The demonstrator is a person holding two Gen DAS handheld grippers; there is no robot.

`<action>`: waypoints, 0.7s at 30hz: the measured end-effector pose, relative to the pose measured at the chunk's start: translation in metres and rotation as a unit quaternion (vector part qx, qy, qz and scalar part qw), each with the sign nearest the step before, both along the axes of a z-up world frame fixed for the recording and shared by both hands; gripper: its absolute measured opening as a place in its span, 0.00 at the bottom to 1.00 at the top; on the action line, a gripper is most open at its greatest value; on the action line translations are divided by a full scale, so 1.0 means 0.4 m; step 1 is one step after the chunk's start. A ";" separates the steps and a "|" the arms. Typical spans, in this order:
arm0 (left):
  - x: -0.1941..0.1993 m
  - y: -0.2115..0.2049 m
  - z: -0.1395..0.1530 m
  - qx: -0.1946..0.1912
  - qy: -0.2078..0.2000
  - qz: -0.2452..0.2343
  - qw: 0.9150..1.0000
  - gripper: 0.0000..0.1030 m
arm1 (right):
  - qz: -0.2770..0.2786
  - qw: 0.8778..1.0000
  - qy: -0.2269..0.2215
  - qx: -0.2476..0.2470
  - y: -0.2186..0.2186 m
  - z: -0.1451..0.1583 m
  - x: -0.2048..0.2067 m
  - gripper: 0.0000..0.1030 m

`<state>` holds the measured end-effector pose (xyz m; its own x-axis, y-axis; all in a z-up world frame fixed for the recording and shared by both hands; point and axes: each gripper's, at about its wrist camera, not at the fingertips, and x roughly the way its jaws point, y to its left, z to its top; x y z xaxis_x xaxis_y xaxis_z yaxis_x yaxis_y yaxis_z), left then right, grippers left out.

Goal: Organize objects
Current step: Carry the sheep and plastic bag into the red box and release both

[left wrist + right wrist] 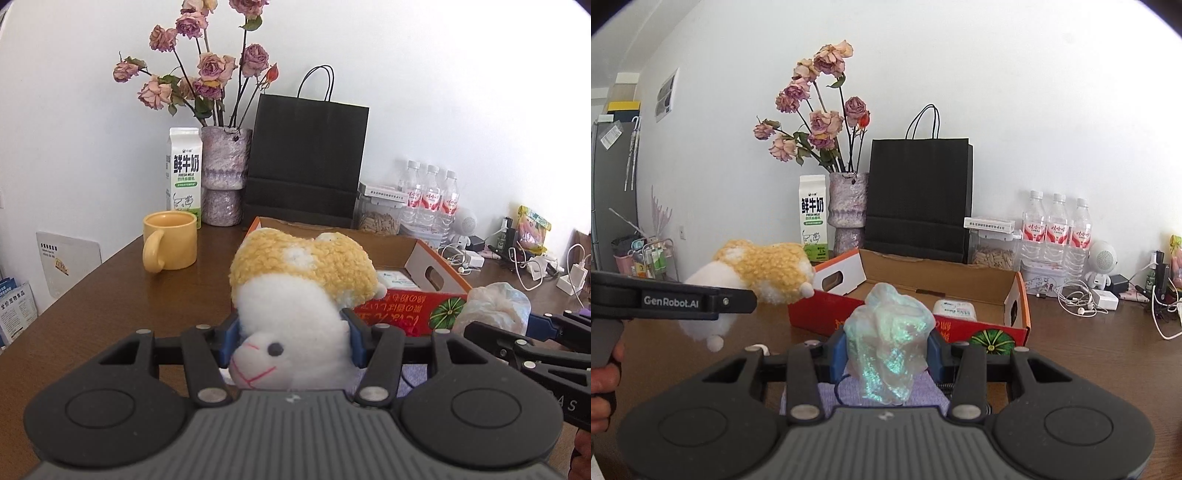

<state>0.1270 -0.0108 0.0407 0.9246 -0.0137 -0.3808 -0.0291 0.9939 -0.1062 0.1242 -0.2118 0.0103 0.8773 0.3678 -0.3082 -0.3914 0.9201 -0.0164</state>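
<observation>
Above brown table, left gripper clamps plush toy, right gripper crumpled bag.

The dark brown wooden bench carries a yellow ceramic mug, a milk carton, a black paper bag and an open orange cardboard box.

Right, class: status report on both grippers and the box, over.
Left gripper shut on plush toy. Right gripper shut on crumpled bag. Cardboard box ahead, path open.
</observation>
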 end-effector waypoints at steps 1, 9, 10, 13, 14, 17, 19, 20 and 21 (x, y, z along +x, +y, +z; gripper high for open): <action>0.011 -0.004 0.005 0.001 -0.004 -0.001 1.000 0.55 | -0.001 1.000 -0.003 0.001 0.002 0.005 0.012 0.40; 0.110 -0.032 0.043 -0.015 -0.034 -0.007 0.999 0.55 | -0.012 1.000 -0.018 0.015 0.013 0.038 0.131 0.40; 0.123 -0.036 0.048 -0.018 -0.037 -0.006 0.999 0.55 | -0.015 1.000 -0.019 0.018 0.014 0.041 0.147 0.40; 0.164 -0.042 0.060 -0.026 -0.045 -0.003 0.999 0.55 | -0.021 0.999 -0.025 0.021 0.021 0.052 0.191 0.40; 0.176 -0.044 0.064 -0.028 -0.047 -0.001 0.998 0.55 | -0.023 0.999 -0.028 0.022 0.025 0.057 0.208 0.40; 0.213 -0.047 0.074 -0.029 -0.054 0.005 0.998 0.55 | -0.027 0.999 -0.032 0.024 0.034 0.069 0.258 0.40; 0.237 -0.049 0.079 -0.031 -0.057 0.010 0.998 0.55 | -0.028 0.999 -0.030 0.027 0.041 0.074 0.292 0.40; 0.249 -0.049 0.081 -0.032 -0.057 0.012 0.998 0.55 | -0.029 0.999 -0.029 0.028 0.044 0.075 0.309 0.40; 0.262 -0.050 0.081 -0.032 -0.057 0.015 0.998 0.55 | -0.030 0.999 -0.027 0.026 0.049 0.075 0.326 0.40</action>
<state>0.2319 -0.0308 0.0733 0.9621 -0.0060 -0.2725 -0.0429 0.9839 -0.1735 0.2544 -0.1921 0.0403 0.9131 0.3288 -0.2411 -0.3358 0.9418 0.0127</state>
